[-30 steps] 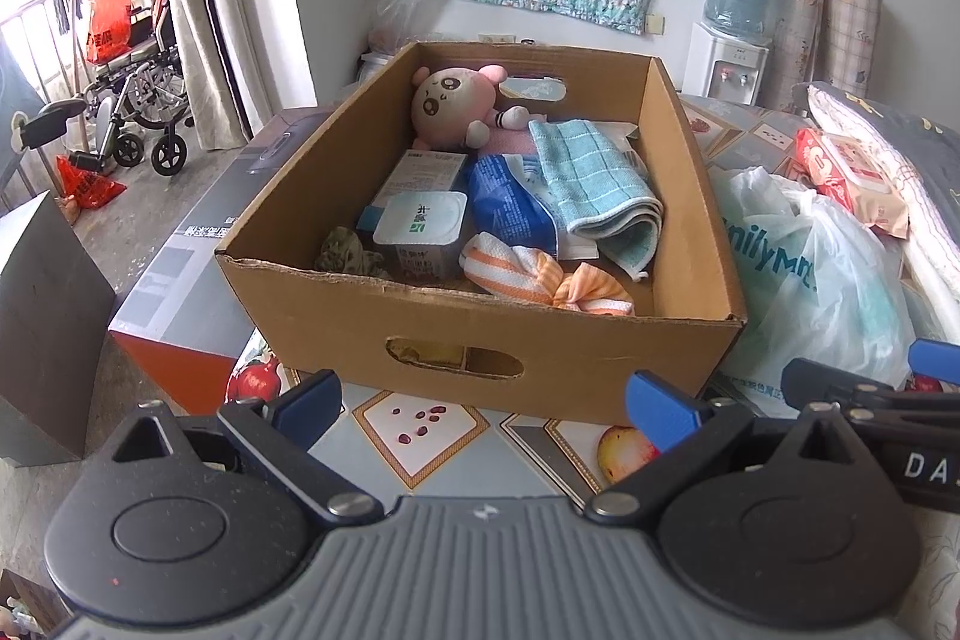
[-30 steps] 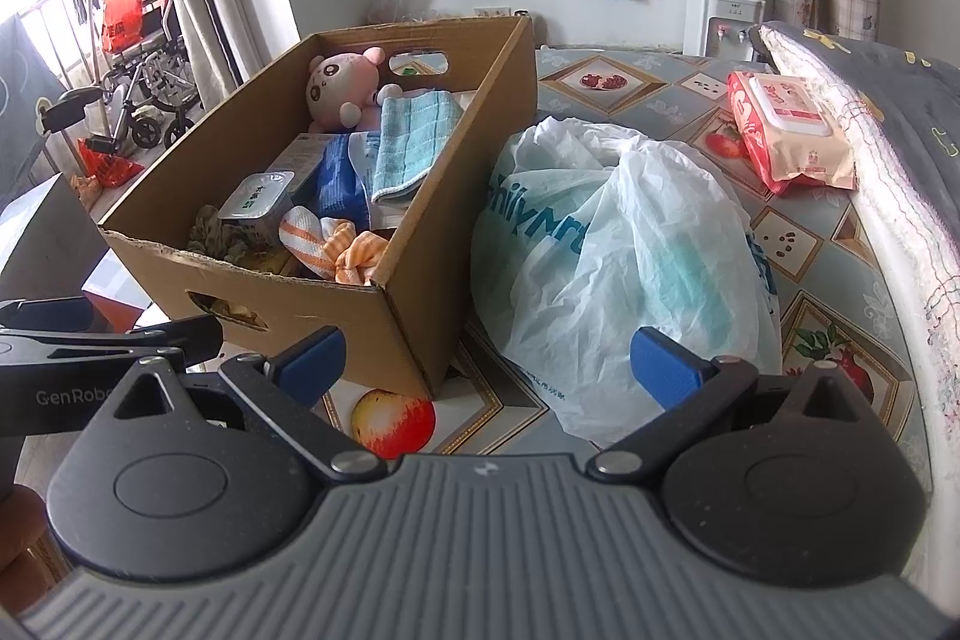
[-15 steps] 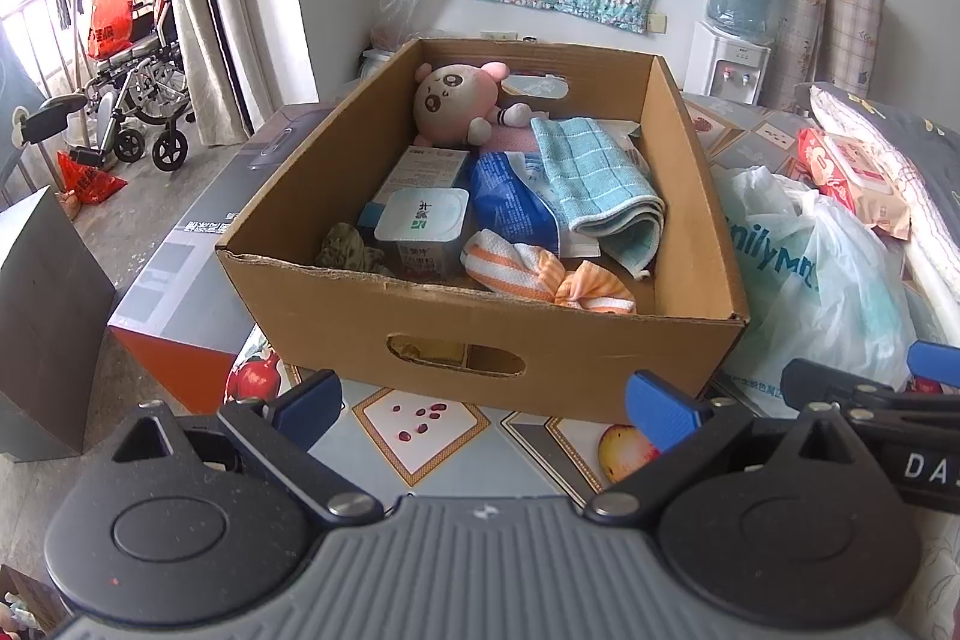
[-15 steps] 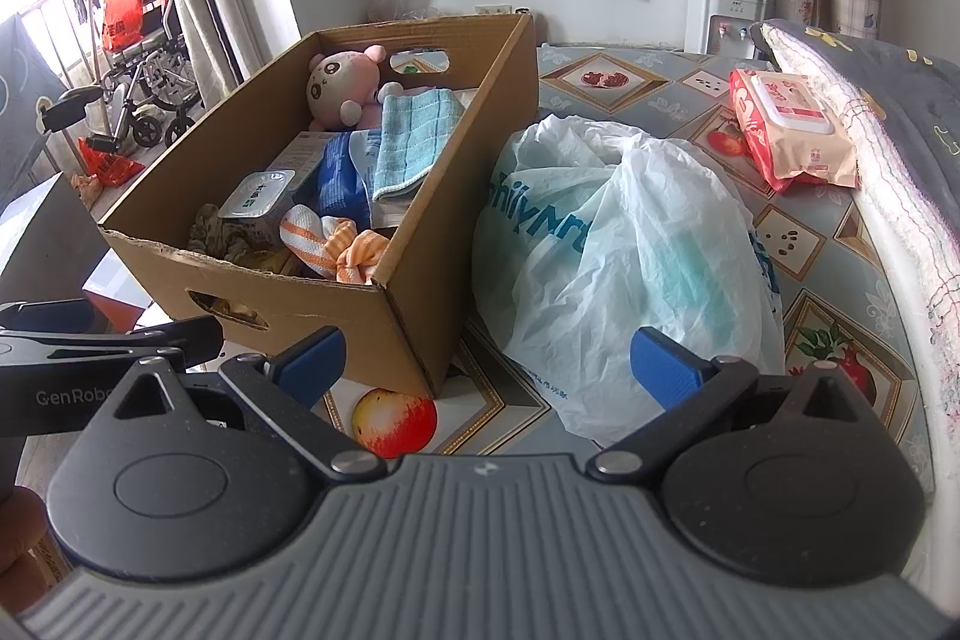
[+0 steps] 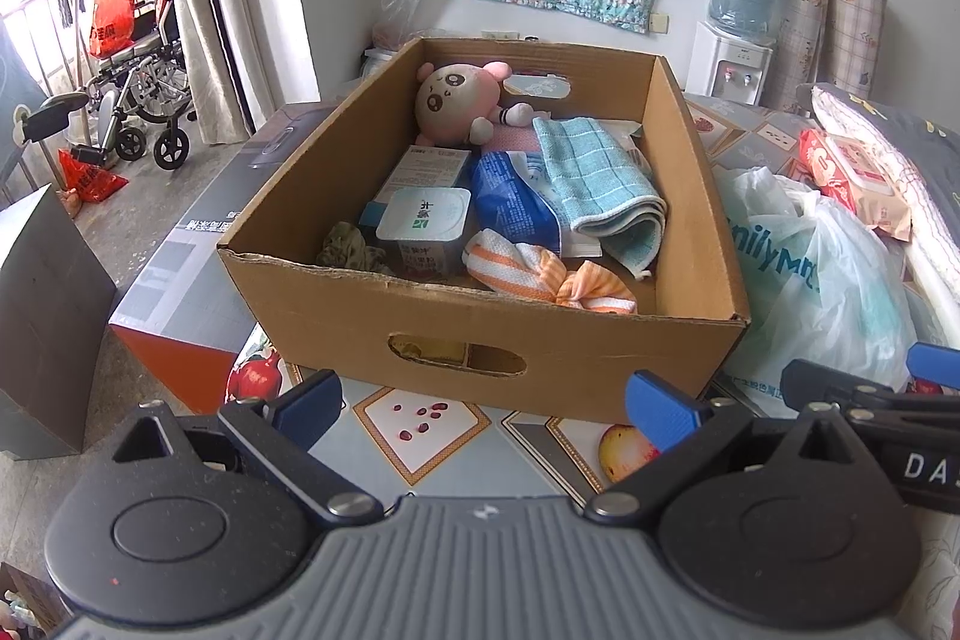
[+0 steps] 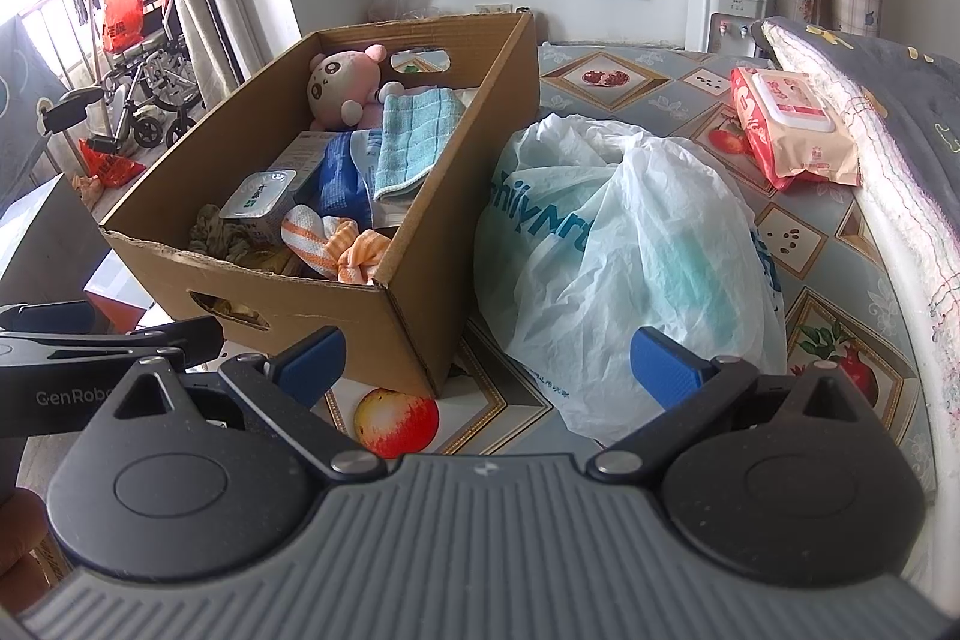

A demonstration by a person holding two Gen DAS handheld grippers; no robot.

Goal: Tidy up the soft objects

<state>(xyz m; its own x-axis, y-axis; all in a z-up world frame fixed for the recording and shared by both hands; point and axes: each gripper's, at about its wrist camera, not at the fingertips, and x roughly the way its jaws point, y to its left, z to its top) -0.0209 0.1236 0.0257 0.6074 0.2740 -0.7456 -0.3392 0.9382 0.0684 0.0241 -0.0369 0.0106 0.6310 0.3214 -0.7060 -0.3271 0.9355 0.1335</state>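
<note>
A cardboard box (image 5: pixel 480 334) (image 6: pixel 414 292) stands on a patterned mat. Inside lie a pink plush toy (image 5: pixel 459 103) (image 6: pixel 342 85), a folded blue checked towel (image 5: pixel 600 184) (image 6: pixel 414 139), an orange-and-white striped cloth (image 5: pixel 540 274) (image 6: pixel 333 247), a blue packet (image 5: pixel 510 202), a white lidded tub (image 5: pixel 423 226) (image 6: pixel 258 199) and a carton. My left gripper (image 5: pixel 486 409) hangs open in front of the box's near wall, holding nothing. My right gripper (image 6: pixel 489 367) is open and empty near the box's right corner, facing a white plastic bag (image 6: pixel 624 256) (image 5: pixel 822 286).
A pack of wet wipes (image 6: pixel 792 127) (image 5: pixel 852 178) lies at the right by a folded quilt (image 6: pixel 888 112). A water dispenser (image 5: pixel 735 34) stands at the back wall. A large flat carton (image 5: pixel 180 280) sits left of the box, a wheelchair (image 5: pixel 144 100) beyond it.
Both views have shifted only slightly; the box sits a touch higher in the left wrist view. Nothing was grasped or released, and both grippers stay open.
</note>
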